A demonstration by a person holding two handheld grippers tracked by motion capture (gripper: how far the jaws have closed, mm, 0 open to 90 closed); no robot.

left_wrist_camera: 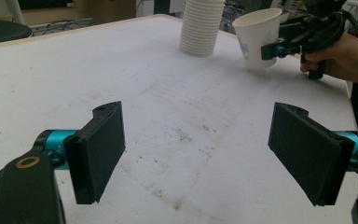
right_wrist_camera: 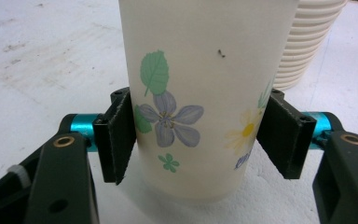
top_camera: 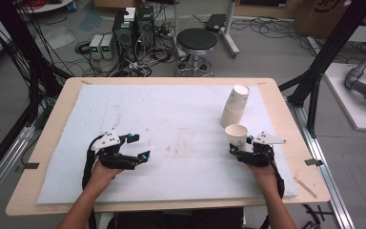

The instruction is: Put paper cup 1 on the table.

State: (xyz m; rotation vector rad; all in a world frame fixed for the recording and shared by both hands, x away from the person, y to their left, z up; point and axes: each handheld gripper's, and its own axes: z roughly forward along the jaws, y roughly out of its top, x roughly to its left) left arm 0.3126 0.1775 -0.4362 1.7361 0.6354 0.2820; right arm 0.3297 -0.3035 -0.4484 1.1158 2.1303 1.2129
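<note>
- Right gripper [right_wrist_camera: 198, 135] clamps a white, flower-printed paper cup [right_wrist_camera: 200, 93] low on its wall, at four o'clock on the white foam mat [top_camera: 171, 119], near the stacked paper cups [top_camera: 235, 105].
- Light and thin-walled, it likely crushes easily: a gentle grip is wise.
- Left gripper [left_wrist_camera: 196, 149] stands wide, empty.

The white pad [top_camera: 171, 124] on the desk [top_camera: 57, 143] lies bare across its whole middle and left side, so a hand can pass there. The left gripper [top_camera: 138, 147] rests low on the left with its fingers [left_wrist_camera: 100, 149] wide apart and nothing between them. On the right, two things stand in the way: the paper cup [top_camera: 236, 136] held in the right gripper [top_camera: 240, 151], and the stack of cups [top_camera: 234, 106] just behind it. There is only a thin gap between them.
</note>
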